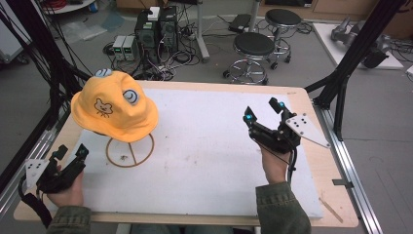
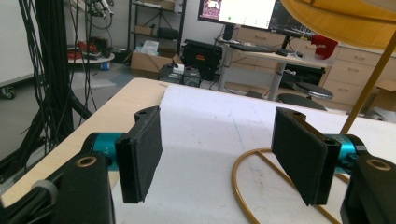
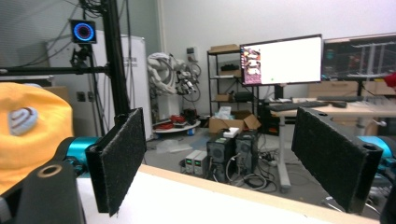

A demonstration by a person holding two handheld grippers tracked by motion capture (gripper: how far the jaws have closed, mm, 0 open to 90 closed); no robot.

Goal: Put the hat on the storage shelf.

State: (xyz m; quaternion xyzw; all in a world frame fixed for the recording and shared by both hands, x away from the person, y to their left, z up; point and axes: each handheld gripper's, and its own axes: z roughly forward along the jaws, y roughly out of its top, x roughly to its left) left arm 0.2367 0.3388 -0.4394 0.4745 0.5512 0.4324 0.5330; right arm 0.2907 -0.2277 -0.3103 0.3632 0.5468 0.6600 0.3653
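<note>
A yellow bucket hat (image 1: 114, 105) with a frog drawing sits on a gold wire stand (image 1: 129, 152) at the table's left. My left gripper (image 1: 71, 152) is open near the front left corner, just left of the stand's ring base (image 2: 261, 186); the hat brim (image 2: 345, 21) hangs above it at the upper right. Over the right half of the mat, my right gripper (image 1: 263, 111) is held open and lifted off the surface. Its own view catches the hat (image 3: 28, 130) at the left edge. Nothing lies between either pair of pads.
A white mat (image 1: 204, 146) covers most of the wooden table (image 1: 336, 204). Black frame struts (image 1: 350, 53) rise at the right and left edges. Two stools (image 1: 253, 46) and computer boxes (image 1: 156, 29) stand on the floor beyond the far edge.
</note>
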